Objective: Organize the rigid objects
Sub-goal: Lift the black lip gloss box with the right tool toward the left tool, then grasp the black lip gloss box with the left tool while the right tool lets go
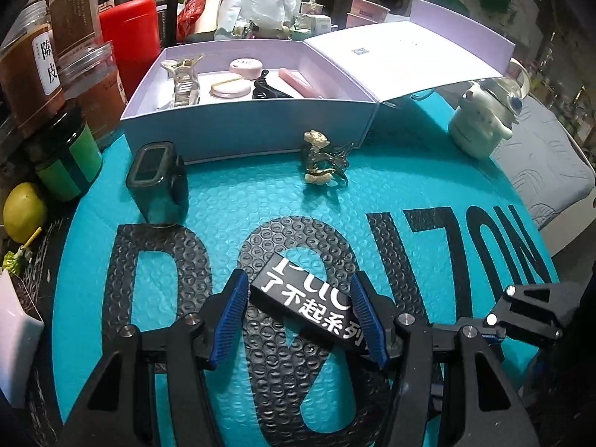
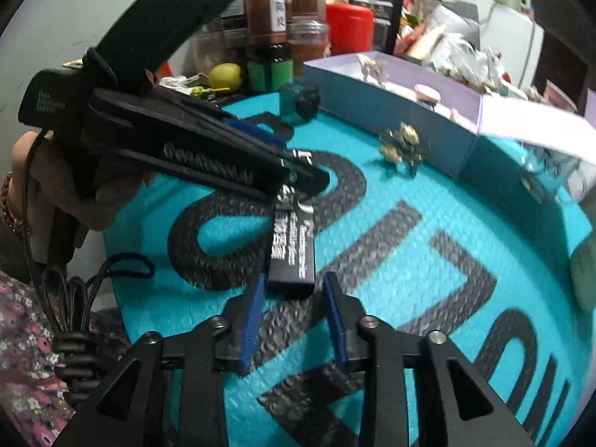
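A long black box with white Chinese lettering (image 1: 309, 298) lies on the teal bubble mat. My left gripper (image 1: 300, 290) has its blue pads on both sides of one end of the box, touching it. In the right wrist view the same box (image 2: 292, 246) points toward my right gripper (image 2: 294, 290), which is open with its fingertips at the box's near end, not gripping. The left gripper (image 2: 298, 175) shows there over the far end. The open lilac box (image 1: 246, 126) holds hair clips and round compacts. A gold hair clip (image 1: 324, 160) lies in front of it.
A dark square jar (image 1: 158, 182) stands on the mat at the left. Jars, a red canister (image 1: 130, 33) and a lemon (image 1: 22, 212) crowd the left edge. A pale ceramic teapot (image 1: 480, 123) stands at the right. The box lid (image 1: 406, 59) lies open to the right.
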Motion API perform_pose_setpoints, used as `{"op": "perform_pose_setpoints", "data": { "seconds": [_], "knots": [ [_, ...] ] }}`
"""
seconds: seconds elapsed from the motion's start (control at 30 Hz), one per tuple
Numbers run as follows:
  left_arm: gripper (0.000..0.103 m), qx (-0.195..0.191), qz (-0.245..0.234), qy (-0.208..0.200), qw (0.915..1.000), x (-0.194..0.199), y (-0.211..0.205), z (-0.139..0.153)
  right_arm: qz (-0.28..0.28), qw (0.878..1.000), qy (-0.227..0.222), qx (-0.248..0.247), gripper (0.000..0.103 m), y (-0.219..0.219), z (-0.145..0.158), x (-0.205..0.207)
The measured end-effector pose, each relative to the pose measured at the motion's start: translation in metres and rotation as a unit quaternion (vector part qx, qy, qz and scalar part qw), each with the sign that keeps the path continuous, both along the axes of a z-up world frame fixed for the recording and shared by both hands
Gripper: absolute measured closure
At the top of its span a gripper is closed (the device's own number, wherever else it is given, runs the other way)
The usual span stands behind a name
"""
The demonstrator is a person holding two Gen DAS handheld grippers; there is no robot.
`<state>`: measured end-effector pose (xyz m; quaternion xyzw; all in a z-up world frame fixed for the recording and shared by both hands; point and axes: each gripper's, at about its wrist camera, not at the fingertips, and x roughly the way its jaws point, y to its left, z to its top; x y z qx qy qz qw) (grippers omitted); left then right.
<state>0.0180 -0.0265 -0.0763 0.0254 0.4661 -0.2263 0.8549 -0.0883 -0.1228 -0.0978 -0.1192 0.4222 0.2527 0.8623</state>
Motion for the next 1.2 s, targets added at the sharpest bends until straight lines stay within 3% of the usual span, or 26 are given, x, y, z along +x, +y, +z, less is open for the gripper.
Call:
{"op": "perform_pose_setpoints", "data": {
  "seconds": [0.07,0.33,0.53,0.7,0.8,0.93,1.1,1.2],
  "knots": [
    [0.047,0.003,0.004,-0.001,1.0000,0.002,0.002,0.000,-0.010,1.000,0.000,0.010,0.062,-0.002,-0.001,0.000],
    [0.047,-0.004,-0.010,0.017,0.9998,0.015,0.004,-0.009,-0.022,1.000,-0.015,0.011,0.062,0.005,-0.003,0.001],
    [0.047,-0.011,-0.023,0.007,0.9997,0.010,0.004,-0.010,-0.038,0.999,-0.012,0.018,0.062,-0.002,-0.002,0.008],
    [0.047,-0.017,-0.026,0.007,0.9995,0.003,0.007,-0.010,-0.067,0.997,-0.006,0.044,0.072,-0.018,0.000,0.015],
    [0.047,-0.014,-0.028,0.007,0.9995,-0.003,0.007,-0.010,-0.062,0.997,-0.002,0.056,0.072,-0.023,0.001,0.018],
    [0.047,-0.025,-0.023,0.002,0.9994,-0.009,0.014,-0.003,-0.043,0.998,-0.004,0.034,0.071,-0.020,0.003,0.020],
    [0.047,-0.035,-0.013,-0.024,0.9990,-0.016,0.029,0.014,-0.021,1.000,-0.003,0.023,0.052,-0.015,0.007,0.026],
    [0.047,-0.023,-0.017,-0.031,0.9991,-0.022,0.032,0.021,-0.005,1.000,-0.016,0.017,0.048,-0.012,0.010,0.028]
  ]
}}
